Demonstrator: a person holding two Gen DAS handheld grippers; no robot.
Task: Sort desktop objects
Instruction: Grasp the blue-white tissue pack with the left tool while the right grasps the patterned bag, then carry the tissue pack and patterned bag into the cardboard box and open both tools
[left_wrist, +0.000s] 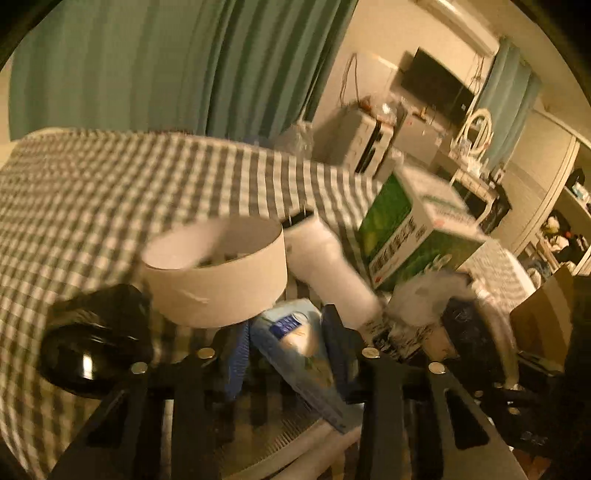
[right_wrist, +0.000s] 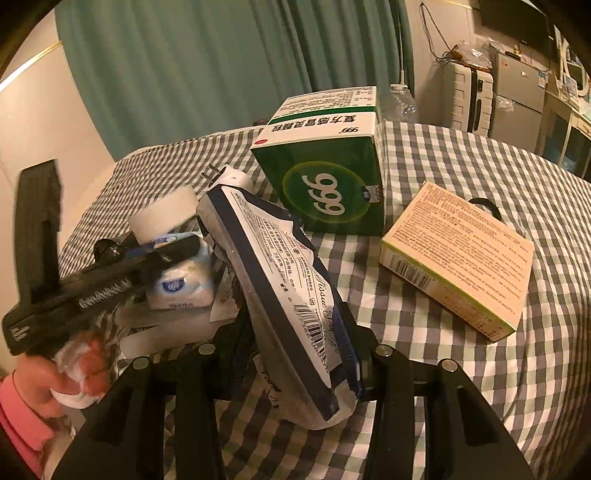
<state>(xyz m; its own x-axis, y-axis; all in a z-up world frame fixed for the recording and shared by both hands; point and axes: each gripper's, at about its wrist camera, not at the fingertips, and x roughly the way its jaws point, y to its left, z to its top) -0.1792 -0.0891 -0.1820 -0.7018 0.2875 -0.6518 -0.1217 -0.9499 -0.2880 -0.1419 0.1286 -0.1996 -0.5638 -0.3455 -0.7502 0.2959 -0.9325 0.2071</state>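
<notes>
My left gripper (left_wrist: 291, 343) is shut on a small light-blue tissue pack (left_wrist: 295, 332), held just above the checked cloth; the same pack (right_wrist: 181, 284) and the left gripper (right_wrist: 159, 254) show in the right wrist view. My right gripper (right_wrist: 295, 343) is shut on a larger white and navy tissue pack (right_wrist: 280, 291), held tilted. A white round tape roll (left_wrist: 218, 269) and a white plug adapter (left_wrist: 325, 258) lie just beyond the left fingers. A green 999 medicine box (right_wrist: 332, 173) stands behind.
A beige flat box (right_wrist: 461, 254) lies on the checked tablecloth (right_wrist: 480, 369) at the right. A black round object (left_wrist: 92, 339) sits left of the left gripper. Green curtains hang behind the table. Furniture and a suitcase stand at the far right.
</notes>
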